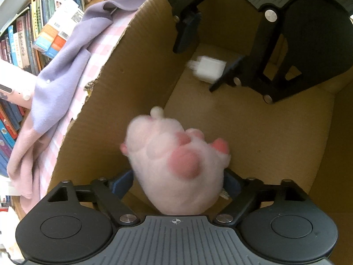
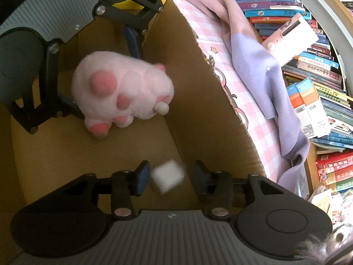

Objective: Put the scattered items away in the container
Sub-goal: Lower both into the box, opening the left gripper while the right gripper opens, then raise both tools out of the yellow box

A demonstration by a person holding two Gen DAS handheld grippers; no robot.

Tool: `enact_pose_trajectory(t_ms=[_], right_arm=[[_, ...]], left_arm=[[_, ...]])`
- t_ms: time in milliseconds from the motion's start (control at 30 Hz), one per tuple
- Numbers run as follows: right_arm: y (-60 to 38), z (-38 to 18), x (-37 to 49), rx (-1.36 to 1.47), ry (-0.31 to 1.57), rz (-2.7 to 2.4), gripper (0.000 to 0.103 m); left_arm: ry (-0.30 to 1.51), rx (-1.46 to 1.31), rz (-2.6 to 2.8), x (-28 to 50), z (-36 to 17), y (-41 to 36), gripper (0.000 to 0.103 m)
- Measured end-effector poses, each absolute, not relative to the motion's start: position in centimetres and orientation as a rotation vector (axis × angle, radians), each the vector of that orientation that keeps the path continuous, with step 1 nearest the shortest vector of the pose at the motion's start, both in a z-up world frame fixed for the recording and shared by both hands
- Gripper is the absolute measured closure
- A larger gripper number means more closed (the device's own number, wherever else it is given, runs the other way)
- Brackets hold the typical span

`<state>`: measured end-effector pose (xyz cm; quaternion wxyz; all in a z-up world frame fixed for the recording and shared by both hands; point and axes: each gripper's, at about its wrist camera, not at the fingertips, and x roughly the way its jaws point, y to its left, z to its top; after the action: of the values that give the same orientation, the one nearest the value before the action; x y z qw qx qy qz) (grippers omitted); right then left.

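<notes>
— Sitting where, the pink plush paw?
— Lower middle of frame, inside the cardboard box, between the wide left tongs.
— And the white charger?
— Blurred, loose between the parted right tongs, bottom centre.

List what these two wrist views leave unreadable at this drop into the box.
- White charger: motion-blurred in both views; whether it touches the right claw pads is unclear.
- Plush paw: its lower end is hidden behind the left claw body, left view.
- Cardboard box: far walls cut off by frame edges.
- Book titles: too small.
</notes>
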<state>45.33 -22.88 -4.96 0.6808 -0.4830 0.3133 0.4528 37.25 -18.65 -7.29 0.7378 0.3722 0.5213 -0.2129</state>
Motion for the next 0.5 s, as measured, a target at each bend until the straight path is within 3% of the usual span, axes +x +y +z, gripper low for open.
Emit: enact_pose_trajectory(t_ms=[100, 500], right_arm=[[-23.0, -4.5, 45.3, -1.048, 0.686, 1.011, 0.041], [-27.5, 2.2, 39.8, -0.802, 0.518, 0.96, 0.035]], left_arm=[[1.114, 0.794, -0.459, 36.7, -6.3, -18.4, 0.012], [0.835, 0.538, -0.344, 31.3, 3.8, -16.5, 0.011]])
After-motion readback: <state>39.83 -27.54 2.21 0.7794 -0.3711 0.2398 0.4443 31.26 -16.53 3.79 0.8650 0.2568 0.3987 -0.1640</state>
